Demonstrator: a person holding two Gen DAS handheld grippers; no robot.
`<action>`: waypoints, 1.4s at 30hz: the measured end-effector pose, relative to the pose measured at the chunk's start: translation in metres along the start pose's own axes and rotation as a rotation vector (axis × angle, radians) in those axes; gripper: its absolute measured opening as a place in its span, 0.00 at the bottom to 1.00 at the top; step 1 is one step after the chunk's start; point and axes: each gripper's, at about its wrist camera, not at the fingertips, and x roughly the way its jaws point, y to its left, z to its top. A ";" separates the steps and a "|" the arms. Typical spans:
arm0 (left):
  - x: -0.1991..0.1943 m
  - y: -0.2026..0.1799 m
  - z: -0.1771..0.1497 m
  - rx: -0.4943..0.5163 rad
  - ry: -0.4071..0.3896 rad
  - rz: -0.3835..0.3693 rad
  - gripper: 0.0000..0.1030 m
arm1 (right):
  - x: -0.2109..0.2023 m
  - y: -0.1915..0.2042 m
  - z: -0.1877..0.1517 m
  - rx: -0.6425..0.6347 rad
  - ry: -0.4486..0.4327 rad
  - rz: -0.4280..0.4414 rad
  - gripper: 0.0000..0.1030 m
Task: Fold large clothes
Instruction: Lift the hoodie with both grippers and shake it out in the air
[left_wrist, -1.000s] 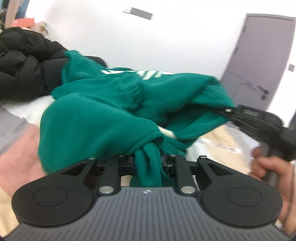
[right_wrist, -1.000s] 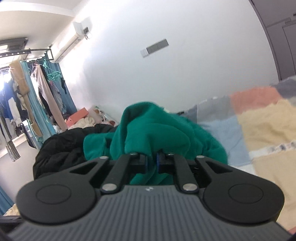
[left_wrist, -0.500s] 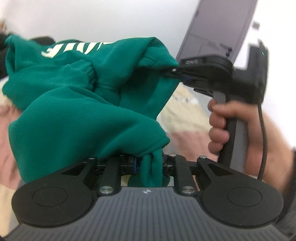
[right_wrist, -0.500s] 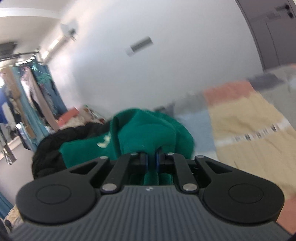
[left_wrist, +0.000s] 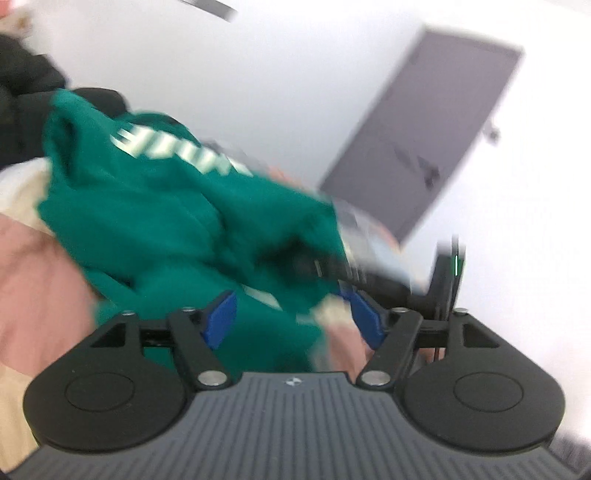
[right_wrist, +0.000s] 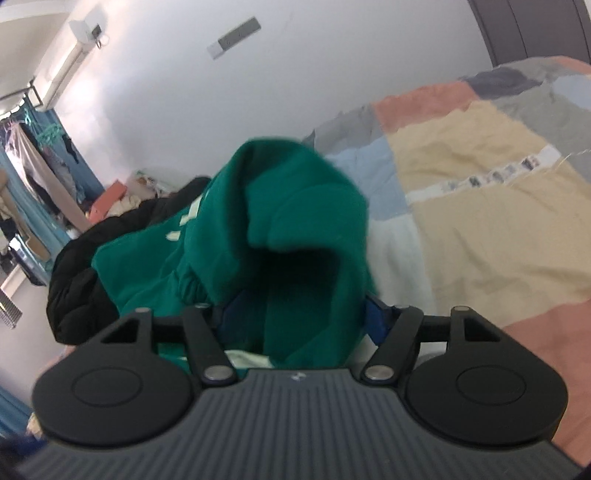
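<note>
over patchwork bedspread (right_wrist: 480, 206), green sweatshirt (right_wrist: 295, 221) in bunched heap, just let go. left gripper (left_wrist: 293, 317) and right gripper (right_wrist: 299, 314) jaws just opened, spread, cloth loose between pads, not pinched. step: release after fold or carry. next, likely: back off, regrip edge, flatten. left view blurred; sleeves, hem hidden in folds.

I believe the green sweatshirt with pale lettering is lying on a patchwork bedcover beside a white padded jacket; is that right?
Not quite: the jacket is black, not white. The right wrist view shows the green sweatshirt with pale lettering over the patchwork bedcover, and the black padded jacket bunched just beyond it, on its left in the picture. The rest of your statement holds.
</note>
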 end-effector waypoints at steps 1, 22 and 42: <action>-0.004 0.012 0.009 -0.037 -0.026 0.000 0.73 | 0.003 0.000 -0.001 0.005 0.012 -0.015 0.67; 0.043 0.045 -0.019 0.006 0.258 -0.162 0.20 | 0.008 -0.032 0.034 0.112 -0.118 0.131 0.11; 0.050 -0.013 -0.067 0.052 0.389 -0.319 0.37 | 0.003 -0.073 0.022 0.179 -0.057 -0.302 0.11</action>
